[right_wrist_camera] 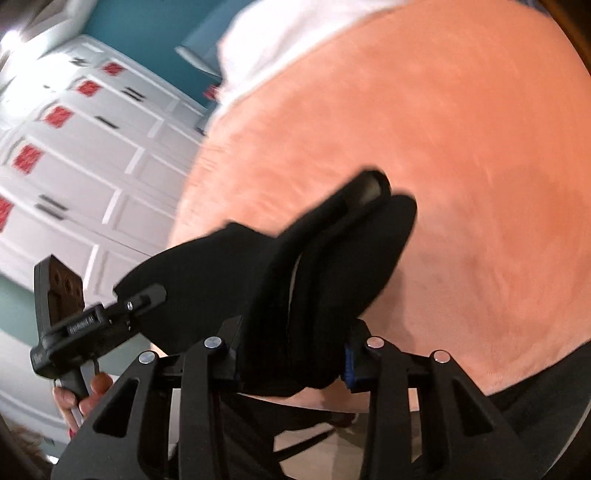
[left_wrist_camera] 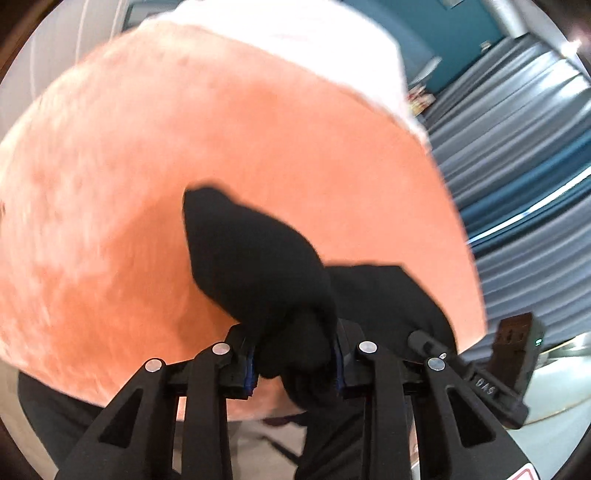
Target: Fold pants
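The black pants (left_wrist_camera: 255,258) are held up off the orange bed cover (left_wrist_camera: 147,177). My left gripper (left_wrist_camera: 295,363) is shut on a bunched part of the black fabric. My right gripper (right_wrist_camera: 291,360) is shut on another thick fold of the pants (right_wrist_camera: 295,280), where a waistband edge with a pale lining shows. The right gripper (left_wrist_camera: 513,358) shows at the lower right of the left wrist view. The left gripper (right_wrist_camera: 74,332) shows at the lower left of the right wrist view, with a hand on its handle. The rest of the pants hangs below, mostly hidden.
A fuzzy orange blanket (right_wrist_camera: 443,147) covers the bed, with white bedding (left_wrist_camera: 295,29) at its far end. A white panelled wardrobe (right_wrist_camera: 74,147) with red stickers stands beside the bed against a teal wall (left_wrist_camera: 443,33). Striped blinds (left_wrist_camera: 517,147) are on the right.
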A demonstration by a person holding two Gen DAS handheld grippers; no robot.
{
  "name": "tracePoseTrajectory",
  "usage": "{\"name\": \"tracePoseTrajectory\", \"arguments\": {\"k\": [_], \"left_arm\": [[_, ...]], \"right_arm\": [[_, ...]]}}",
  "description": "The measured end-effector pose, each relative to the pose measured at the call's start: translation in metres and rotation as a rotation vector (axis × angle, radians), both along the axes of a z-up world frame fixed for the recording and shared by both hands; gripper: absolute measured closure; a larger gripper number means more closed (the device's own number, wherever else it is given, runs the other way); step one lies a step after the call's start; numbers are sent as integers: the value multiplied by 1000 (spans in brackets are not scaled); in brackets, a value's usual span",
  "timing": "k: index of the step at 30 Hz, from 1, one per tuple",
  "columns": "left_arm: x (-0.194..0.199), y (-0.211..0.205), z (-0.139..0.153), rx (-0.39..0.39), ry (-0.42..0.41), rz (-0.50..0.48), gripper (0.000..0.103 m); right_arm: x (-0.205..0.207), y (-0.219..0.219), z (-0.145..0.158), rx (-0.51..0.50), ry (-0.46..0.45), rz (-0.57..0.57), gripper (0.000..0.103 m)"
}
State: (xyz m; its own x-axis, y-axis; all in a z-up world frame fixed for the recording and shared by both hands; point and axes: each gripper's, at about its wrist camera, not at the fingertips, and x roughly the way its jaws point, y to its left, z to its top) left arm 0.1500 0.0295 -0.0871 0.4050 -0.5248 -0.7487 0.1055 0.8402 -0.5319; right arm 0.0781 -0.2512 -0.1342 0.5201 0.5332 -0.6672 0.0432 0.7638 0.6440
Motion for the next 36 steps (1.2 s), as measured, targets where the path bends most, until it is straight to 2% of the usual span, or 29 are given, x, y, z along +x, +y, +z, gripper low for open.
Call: {"name": "tracePoseTrajectory", "arguments": {"k": [4,6,9,11,14,16,18,21,24,27,28,32,33,35,36], "left_arm": [[10,5,58,-37,-132,8,78],[16,10,83,-47,-200,8,78],[39,5,122,-34,-335,7,78],[57,2,134,-15,-393,12,77],[111,-5,142,33,-473,30,77],[149,-10,137,57,-493,37,77],[192,-18,128,85,-513,46,77],[238,-18,107,118,-520,53,77],[293,-25,66,149,-482,68,76],[352,-28,-1,186,-408,83,76],[358,-30,-22,202,-383,79,75],[388,-36,-120,248,-232,50,74],[386,-36,-138,253,-214,41,71],[371,-34,-163,270,-228,54,61],[366,-30,-173,264,-215,56,53]], "right_arm": [[5,-2,61,1,-139,9,68],[18,-3,95,-20,-232,16,68],[44,-4,130,-38,-338,22,68],[72,-6,148,-55,-405,18,68],[128,-8,161,-77,-479,1,67],[175,-9,163,-109,-518,-9,67],[204,-14,159,-122,-527,-19,67],[276,-19,134,-127,-511,-41,67],[335,-30,92,-119,-466,-55,67],[378,-35,36,-112,-396,-70,66],[394,-37,9,-106,-358,-76,66],[423,-37,-79,-108,-208,-83,66],[426,-38,-108,-104,-159,-80,63],[415,-39,-137,-114,-143,-91,54],[408,-42,-151,-106,-141,-103,45]]}}
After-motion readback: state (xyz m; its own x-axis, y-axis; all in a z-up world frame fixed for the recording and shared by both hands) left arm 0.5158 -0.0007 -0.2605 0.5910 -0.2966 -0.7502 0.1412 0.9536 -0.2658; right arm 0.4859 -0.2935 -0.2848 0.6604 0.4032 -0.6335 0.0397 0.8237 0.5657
